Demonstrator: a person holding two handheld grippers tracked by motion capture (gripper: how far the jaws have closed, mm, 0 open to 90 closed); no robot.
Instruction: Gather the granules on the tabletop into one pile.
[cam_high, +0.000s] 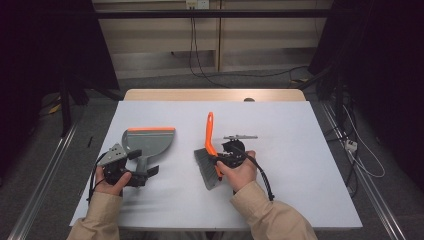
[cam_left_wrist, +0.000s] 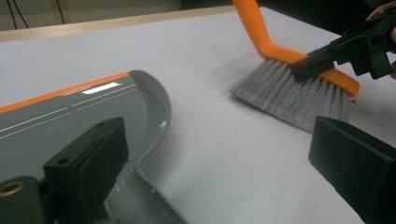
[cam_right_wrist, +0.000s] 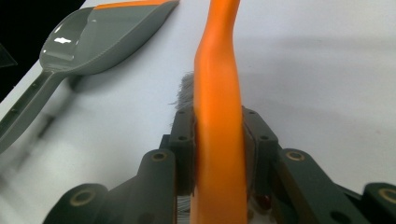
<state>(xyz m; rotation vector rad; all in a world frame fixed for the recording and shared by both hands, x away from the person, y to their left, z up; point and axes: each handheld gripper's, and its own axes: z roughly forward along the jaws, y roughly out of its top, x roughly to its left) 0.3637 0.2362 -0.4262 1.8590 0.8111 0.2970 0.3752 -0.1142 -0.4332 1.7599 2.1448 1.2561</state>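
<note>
Clamping the brush (cam_high: 209, 161) mid-table in my right gripper (cam_right_wrist: 219, 140), I'd keep its bristles flat toward the dustpan (cam_high: 148, 140) at left, where my left gripper (cam_left_wrist: 219, 154) stands apart by the handle.

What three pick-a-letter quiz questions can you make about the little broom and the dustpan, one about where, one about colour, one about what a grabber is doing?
1. Where does the dustpan lie, seen from the high view?
A. left of the brush
B. right of the brush
C. on top of the brush

2. What colour is the brush's handle?
A. blue
B. orange
C. green

3. What is the right gripper doing?
A. hanging open
B. holding the dustpan
C. clamping the brush

Answers: 1 A, the grey pan sits at the left of the table. 2 B, the handle is bright orange above grey bristles. 3 C, the right gripper view shows both jaws pressed on the orange handle.
</note>
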